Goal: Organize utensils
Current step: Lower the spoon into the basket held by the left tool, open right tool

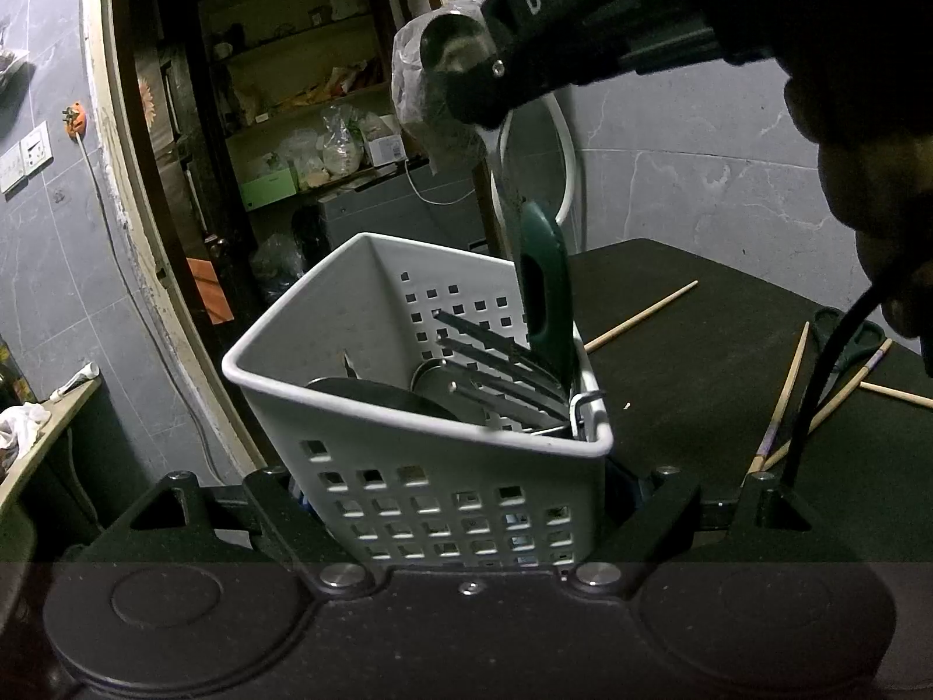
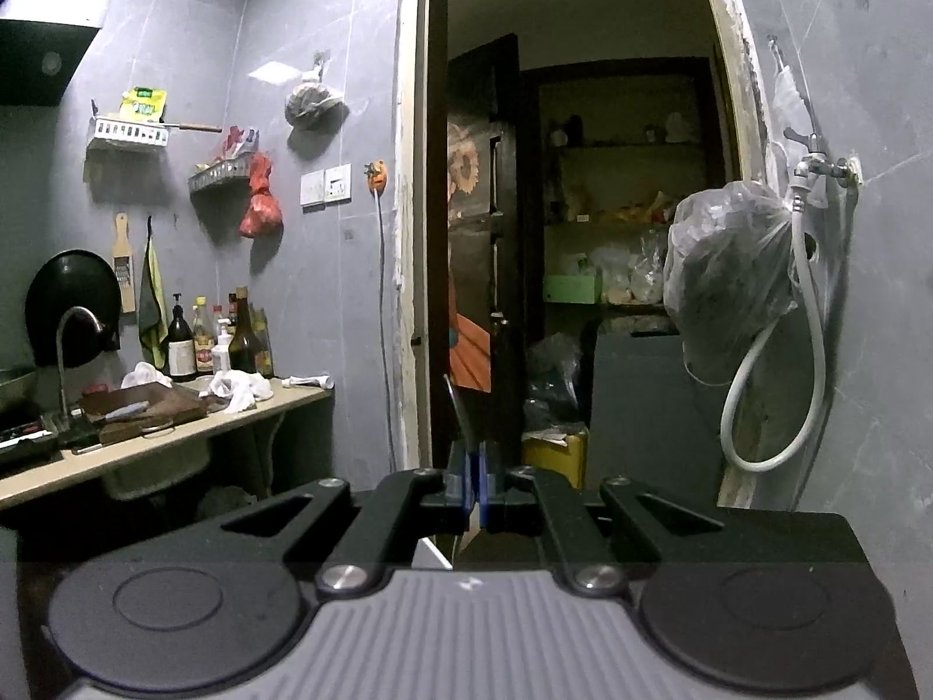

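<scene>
Left wrist view: the left gripper clamps the white caddy; above it, the right gripper dangles a green-handled utensil, near vertical, handle entering. Right wrist view: the right gripper is pressed together, apparently pinching a thin blade.

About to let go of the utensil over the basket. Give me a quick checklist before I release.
1. Left gripper shut on white basket: ok.
2. Right gripper pinching the green-handled utensil by its metal end: ok.
3. Handle end inside the basket rim: ok.
4. Handle resting on the basket floor: cannot tell.
5. Chopsticks put away: not ok, several lie on the table.
</scene>
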Tool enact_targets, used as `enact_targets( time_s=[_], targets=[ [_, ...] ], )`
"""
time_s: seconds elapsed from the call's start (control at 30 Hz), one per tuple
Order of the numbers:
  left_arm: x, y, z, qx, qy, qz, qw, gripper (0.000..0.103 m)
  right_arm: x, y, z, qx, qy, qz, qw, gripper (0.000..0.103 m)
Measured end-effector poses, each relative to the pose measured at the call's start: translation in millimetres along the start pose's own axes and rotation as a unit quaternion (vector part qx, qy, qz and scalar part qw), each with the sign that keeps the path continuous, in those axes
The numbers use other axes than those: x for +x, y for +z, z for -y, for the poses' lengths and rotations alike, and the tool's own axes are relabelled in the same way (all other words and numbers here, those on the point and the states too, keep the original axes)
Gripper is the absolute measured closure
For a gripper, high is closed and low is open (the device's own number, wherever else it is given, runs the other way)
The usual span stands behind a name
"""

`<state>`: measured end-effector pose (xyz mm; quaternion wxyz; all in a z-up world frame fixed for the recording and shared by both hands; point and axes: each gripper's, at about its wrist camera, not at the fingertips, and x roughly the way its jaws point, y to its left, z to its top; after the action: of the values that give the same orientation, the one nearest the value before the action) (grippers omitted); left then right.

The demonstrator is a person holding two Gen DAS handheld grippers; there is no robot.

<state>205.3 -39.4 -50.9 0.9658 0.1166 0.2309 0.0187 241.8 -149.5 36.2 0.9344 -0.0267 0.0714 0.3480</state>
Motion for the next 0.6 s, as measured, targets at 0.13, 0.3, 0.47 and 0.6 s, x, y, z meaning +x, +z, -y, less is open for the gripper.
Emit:
enact_targets(
  time_s=[0.13, 0.3, 0.47, 0.6],
  targets=[
    [0.1, 0.0, 0.1, 0.0, 0.0, 0.0, 1.0, 0.017, 0.5, -1.5, 1.6, 0.007, 0.0, -0.007, 1.0, 0.1],
    [0.1, -0.2, 0.0, 0.0, 0.0, 0.0, 1.0, 0.017, 0.9, -4.7, 3.9, 0.015, 0.0, -0.014, 1.0, 0.1],
    [0.3, -0.2, 0.1, 0.0, 0.0, 0.0, 1.0, 0.017, 1.5, -7.9, 3.4, 0.019, 0.003, -0.021, 1.0, 0.098],
    [0.5, -0.3, 0.4, 0.0, 0.0, 0.0, 1.0, 0.017, 1.5, -10.0, 3.7, 0.02, 0.004, -0.026, 0.999, 0.096]
  ],
)
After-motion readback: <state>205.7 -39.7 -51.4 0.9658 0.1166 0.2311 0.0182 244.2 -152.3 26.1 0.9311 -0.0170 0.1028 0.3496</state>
